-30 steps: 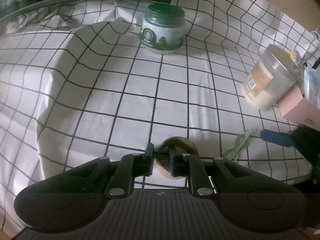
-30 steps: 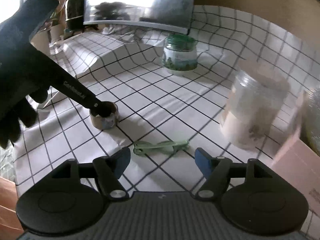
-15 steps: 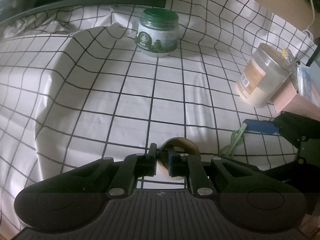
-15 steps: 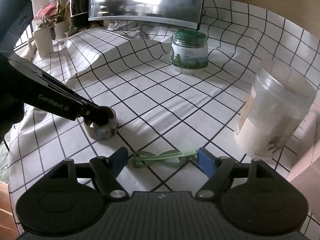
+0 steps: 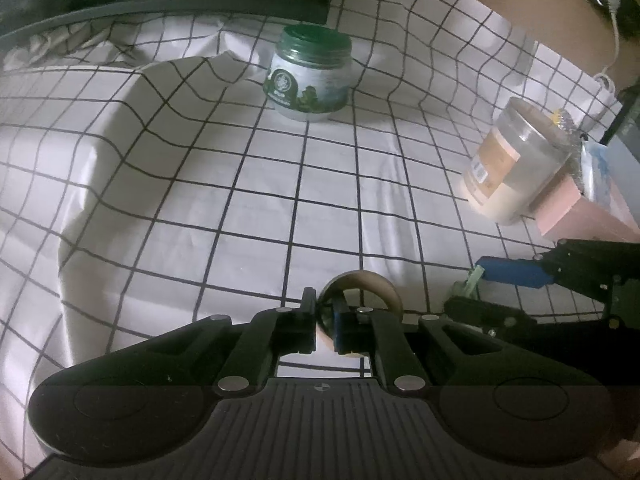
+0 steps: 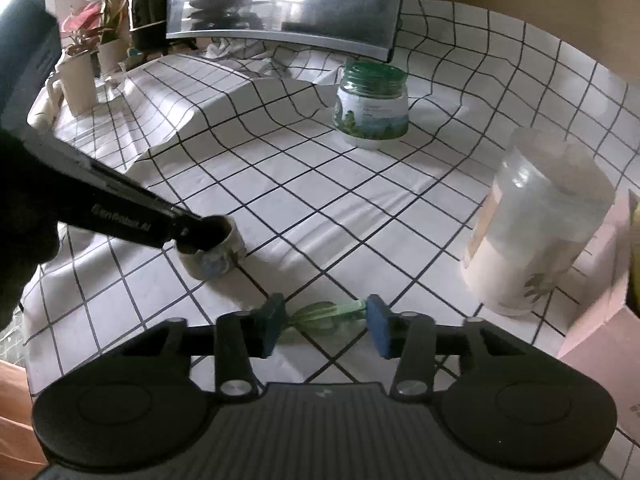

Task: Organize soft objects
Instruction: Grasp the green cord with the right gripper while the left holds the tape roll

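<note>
A brown tape roll stands on the checked cloth. My left gripper is shut on its near wall, one finger inside the ring and one outside. The right wrist view shows the same roll with the left gripper reaching in from the left. A green elastic band lies bunched between the blue pads of my right gripper, whose jaws are closing on its two ends. In the left wrist view the band peeks out by the right gripper.
A green-lidded jar stands at the back and a clear jar of cream powder at the right, beside a pink box. The cloth humps up at the left. Potted plants sit far left.
The right gripper's jaws have come together around the green band, squeezing it shorter. The left gripper's fingers have closed a little further on the tape roll's wall.
</note>
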The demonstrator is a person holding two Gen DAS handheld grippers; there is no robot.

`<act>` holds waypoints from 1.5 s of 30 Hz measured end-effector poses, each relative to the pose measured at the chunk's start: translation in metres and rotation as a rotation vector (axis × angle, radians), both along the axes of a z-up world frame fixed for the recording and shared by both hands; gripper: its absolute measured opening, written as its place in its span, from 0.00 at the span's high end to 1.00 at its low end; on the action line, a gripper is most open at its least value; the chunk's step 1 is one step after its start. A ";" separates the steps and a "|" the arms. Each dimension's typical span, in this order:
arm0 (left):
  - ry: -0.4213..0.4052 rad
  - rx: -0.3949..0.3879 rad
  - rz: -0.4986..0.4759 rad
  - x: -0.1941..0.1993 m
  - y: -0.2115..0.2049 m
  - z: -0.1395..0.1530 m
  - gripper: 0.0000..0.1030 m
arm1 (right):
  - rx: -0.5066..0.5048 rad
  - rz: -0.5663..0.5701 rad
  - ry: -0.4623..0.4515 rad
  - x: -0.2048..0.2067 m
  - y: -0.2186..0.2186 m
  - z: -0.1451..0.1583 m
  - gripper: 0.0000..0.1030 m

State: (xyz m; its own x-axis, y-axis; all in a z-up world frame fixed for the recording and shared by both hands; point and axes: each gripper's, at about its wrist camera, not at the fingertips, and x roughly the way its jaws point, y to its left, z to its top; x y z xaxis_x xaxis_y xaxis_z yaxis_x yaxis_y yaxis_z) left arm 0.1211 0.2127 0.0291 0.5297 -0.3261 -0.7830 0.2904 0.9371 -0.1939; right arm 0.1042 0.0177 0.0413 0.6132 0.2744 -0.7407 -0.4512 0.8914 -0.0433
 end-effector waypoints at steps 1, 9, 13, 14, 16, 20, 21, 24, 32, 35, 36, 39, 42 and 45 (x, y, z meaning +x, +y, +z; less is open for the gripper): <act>-0.002 -0.003 0.000 0.000 0.000 0.000 0.90 | -0.003 -0.003 0.004 0.000 -0.001 0.000 0.62; -0.007 -0.020 -0.005 -0.001 0.003 -0.002 0.91 | 0.001 -0.047 0.006 -0.007 -0.010 0.002 0.62; -0.010 -0.022 0.006 -0.003 0.003 -0.002 0.91 | 0.014 -0.059 0.025 -0.009 -0.014 0.001 0.44; -0.010 -0.022 0.009 -0.003 0.002 -0.002 0.91 | 0.023 -0.060 0.030 -0.009 -0.016 0.000 0.39; -0.012 -0.019 0.018 -0.004 0.001 -0.002 0.91 | 0.043 -0.059 0.054 -0.010 -0.019 -0.003 0.39; -0.013 -0.012 0.032 -0.005 0.000 -0.001 0.90 | 0.065 -0.059 0.042 -0.015 -0.020 -0.006 0.31; -0.013 -0.011 0.036 -0.005 0.000 -0.001 0.90 | 0.064 -0.054 0.041 -0.015 -0.020 -0.006 0.29; -0.015 -0.004 0.046 -0.005 -0.001 -0.001 0.90 | 0.057 -0.027 0.040 -0.016 -0.018 -0.008 0.22; -0.017 -0.002 0.073 -0.009 -0.003 -0.001 0.90 | 0.031 0.028 0.055 -0.018 -0.010 -0.012 0.04; -0.017 -0.006 0.086 -0.010 -0.001 -0.001 0.91 | 0.016 0.046 0.057 -0.019 -0.008 -0.014 0.01; -0.016 -0.007 0.089 -0.010 0.000 -0.001 0.91 | 0.013 0.050 0.054 -0.020 -0.008 -0.014 0.00; -0.019 -0.001 0.099 -0.012 0.001 0.001 0.91 | 0.013 0.043 0.043 -0.022 -0.008 -0.015 0.00; -0.028 0.002 0.116 -0.015 0.004 0.005 0.91 | 0.013 0.026 0.034 -0.025 -0.007 -0.016 0.00; -0.037 -0.005 0.124 -0.019 0.007 0.009 0.91 | 0.005 0.079 0.038 -0.023 -0.008 -0.014 0.01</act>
State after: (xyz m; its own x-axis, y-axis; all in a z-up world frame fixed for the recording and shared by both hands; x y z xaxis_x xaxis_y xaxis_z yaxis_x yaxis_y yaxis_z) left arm 0.1021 0.2194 0.0381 0.5943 -0.2603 -0.7610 0.1796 0.9652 -0.1898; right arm 0.0808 0.0100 0.0270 0.5607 0.3247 -0.7617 -0.5215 0.8530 -0.0203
